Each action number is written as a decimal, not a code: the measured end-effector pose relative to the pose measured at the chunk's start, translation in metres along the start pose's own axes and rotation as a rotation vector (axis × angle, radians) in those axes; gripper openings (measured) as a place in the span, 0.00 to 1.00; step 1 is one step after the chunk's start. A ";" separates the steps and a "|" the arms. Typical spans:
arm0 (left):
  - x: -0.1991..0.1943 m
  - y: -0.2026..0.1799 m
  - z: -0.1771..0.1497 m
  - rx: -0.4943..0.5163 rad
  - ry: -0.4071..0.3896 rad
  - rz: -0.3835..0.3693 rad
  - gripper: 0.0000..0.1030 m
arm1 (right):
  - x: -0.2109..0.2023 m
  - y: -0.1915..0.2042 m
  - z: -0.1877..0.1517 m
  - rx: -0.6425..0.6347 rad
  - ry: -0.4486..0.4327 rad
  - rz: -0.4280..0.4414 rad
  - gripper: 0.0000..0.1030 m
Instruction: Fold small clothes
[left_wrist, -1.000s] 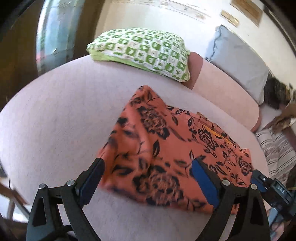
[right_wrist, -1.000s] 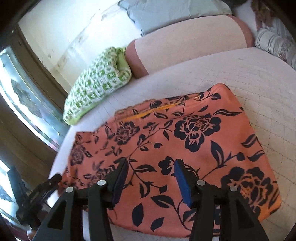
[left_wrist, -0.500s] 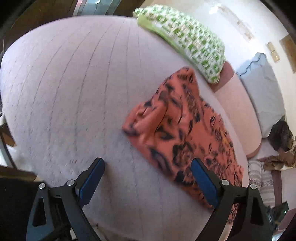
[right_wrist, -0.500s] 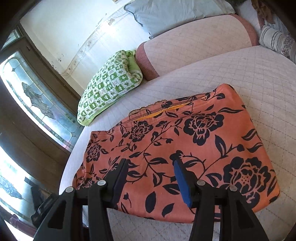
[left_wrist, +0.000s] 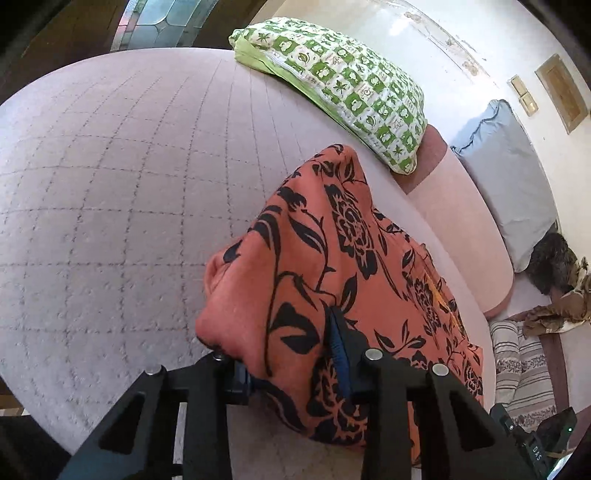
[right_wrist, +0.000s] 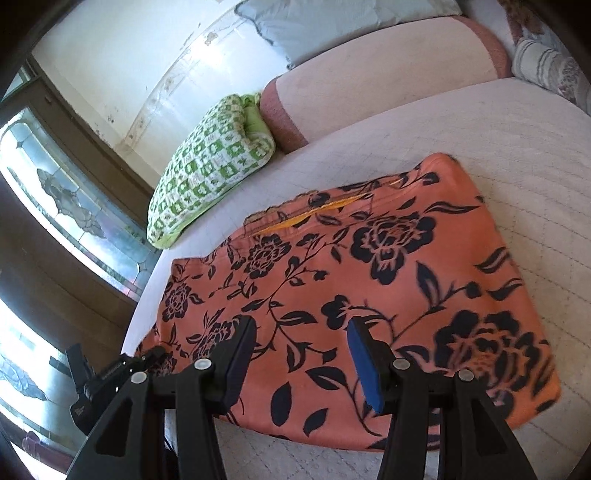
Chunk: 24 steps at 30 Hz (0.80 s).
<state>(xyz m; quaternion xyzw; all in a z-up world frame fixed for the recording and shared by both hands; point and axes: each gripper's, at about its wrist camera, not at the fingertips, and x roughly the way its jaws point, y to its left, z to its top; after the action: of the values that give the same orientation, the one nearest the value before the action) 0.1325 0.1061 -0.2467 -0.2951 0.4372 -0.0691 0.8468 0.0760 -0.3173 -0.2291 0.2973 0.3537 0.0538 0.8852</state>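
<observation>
The letters "DAS" are read on a black device (left_wrist: 537, 448) at 4 o'clock in the left wrist view. The orange floral garment (right_wrist: 369, 280) is spread on the quilted bed (left_wrist: 110, 184), with a yellow strip showing at its far edge. Its near-left corner is bunched and pinched by the left gripper (left_wrist: 291, 354), whose jaws have just been closing on the cloth. The right gripper (right_wrist: 301, 354) is held spread at 6 o'clock over the garment's near edge, pads apart, nothing clamped. A green checked pillow (right_wrist: 207, 173) is noted at 11 o'clock.
</observation>
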 end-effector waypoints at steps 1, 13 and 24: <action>0.001 0.000 0.000 -0.004 -0.004 -0.004 0.33 | 0.004 0.002 0.000 -0.001 0.007 0.020 0.52; 0.005 -0.022 -0.001 0.092 -0.028 0.006 0.21 | 0.064 0.038 -0.013 -0.059 0.132 0.054 0.23; -0.023 -0.077 -0.001 0.333 -0.097 0.016 0.19 | 0.074 0.018 -0.014 0.020 0.223 0.088 0.14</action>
<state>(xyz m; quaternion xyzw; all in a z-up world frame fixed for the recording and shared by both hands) 0.1285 0.0516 -0.1884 -0.1500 0.3805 -0.1195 0.9047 0.1236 -0.2735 -0.2710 0.3135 0.4372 0.1217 0.8341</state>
